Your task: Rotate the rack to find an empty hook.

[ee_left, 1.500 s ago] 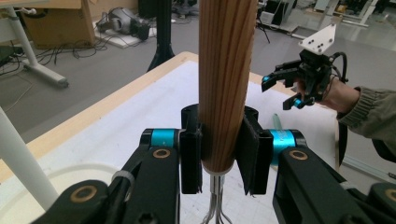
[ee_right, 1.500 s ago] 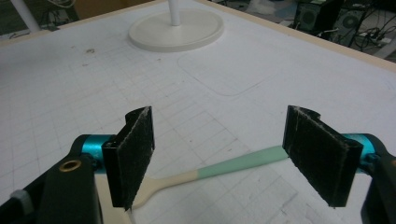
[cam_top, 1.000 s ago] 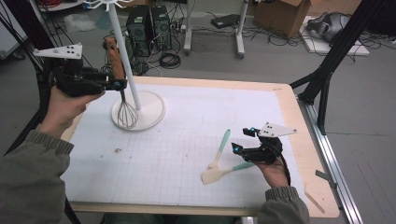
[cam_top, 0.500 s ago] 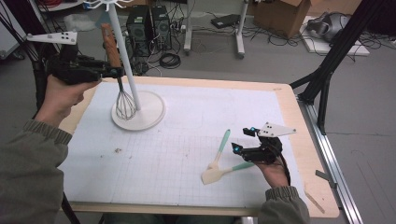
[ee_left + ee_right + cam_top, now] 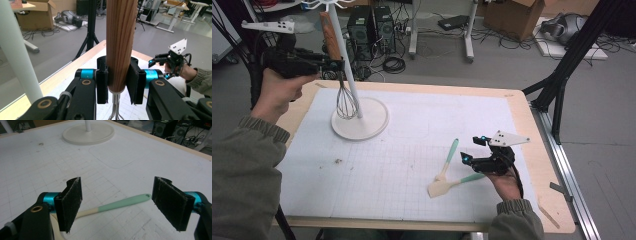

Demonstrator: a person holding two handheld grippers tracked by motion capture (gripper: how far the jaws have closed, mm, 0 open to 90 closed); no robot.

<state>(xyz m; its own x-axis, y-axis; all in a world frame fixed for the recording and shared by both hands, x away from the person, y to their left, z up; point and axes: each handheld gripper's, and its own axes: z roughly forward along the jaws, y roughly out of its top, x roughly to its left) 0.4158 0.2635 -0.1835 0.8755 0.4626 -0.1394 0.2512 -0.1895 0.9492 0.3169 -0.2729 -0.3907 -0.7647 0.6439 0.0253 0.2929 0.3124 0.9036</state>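
Right gripper [image 5: 472, 150]: jaws stand wide apart, nothing between them; it rests low at the near right of the white gridded mat [image 5: 412, 150].
Spatulas: two mint-handled, cream-bladed silicone spatulas [image 5: 451, 175] lie flat on the mat, just beside the right gripper; one handle runs between its open jaws in the right gripper view, untouched.
Left gripper [image 5: 117, 82]: clamped on the lower end of the wooden handle of a steel-wire whisk [image 5: 346, 97], held upright and clear of the mat.
Whisk position: wire head hangs over the round white base [image 5: 374, 122], close alongside the white pole of the hanging stand [image 5: 343, 45].
Risk, collision: wires or handle may strike the pole, judged from the tight clearance.
Risk, slip: smooth round handle may rotate or slide in the pads.
Risk, hooks: stand top is cropped; hook alignment cannot be confirmed.
Containers: none on the table; cardboard box [image 5: 512, 12] on the far floor, contents not discernible.
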